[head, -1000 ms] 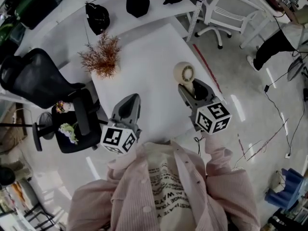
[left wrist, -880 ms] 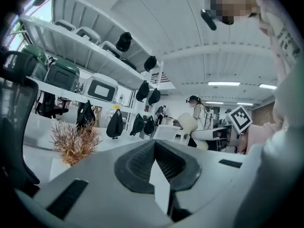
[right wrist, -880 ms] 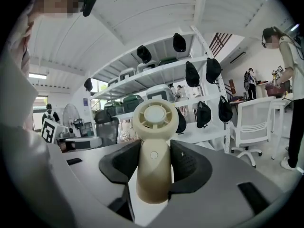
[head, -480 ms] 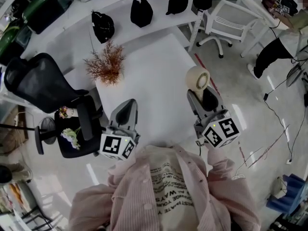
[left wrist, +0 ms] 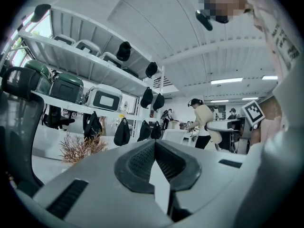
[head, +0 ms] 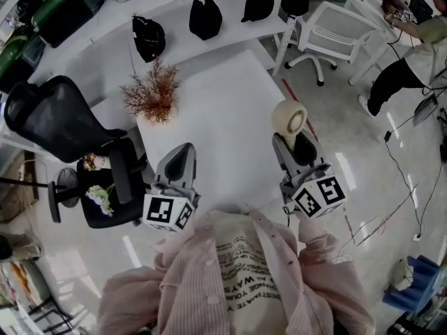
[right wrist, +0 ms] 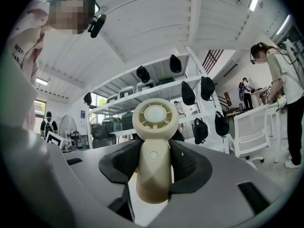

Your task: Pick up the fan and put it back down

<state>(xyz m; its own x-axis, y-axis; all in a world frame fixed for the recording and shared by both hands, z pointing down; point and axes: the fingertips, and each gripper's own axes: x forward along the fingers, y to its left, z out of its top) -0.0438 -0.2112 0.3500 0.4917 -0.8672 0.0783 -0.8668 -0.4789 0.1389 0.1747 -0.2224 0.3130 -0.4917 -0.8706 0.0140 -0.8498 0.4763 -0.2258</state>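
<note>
In the head view a cream hand-held fan point(head: 288, 119) stands upright in my right gripper point(head: 294, 137), above the right edge of the white table point(head: 216, 110). The right gripper view shows the pads shut on the fan's handle, with the fan point(right wrist: 154, 120) and its round head sticking up past the right gripper point(right wrist: 153, 151). My left gripper point(head: 183, 151) hovers over the table's near left corner. In the left gripper view the left gripper point(left wrist: 155, 144) has its tips together and holds nothing.
A dried reddish plant point(head: 154, 93) stands at the table's far left. A black office chair point(head: 59, 121) is left of the table. Black bags point(head: 148, 38) hang on the shelf behind. A white chair point(head: 332, 19) and a person point(head: 408, 51) are at the far right.
My right gripper has lifted the fan, which now sits higher and a bit further right in the head view. The left gripper has barely shifted.
</note>
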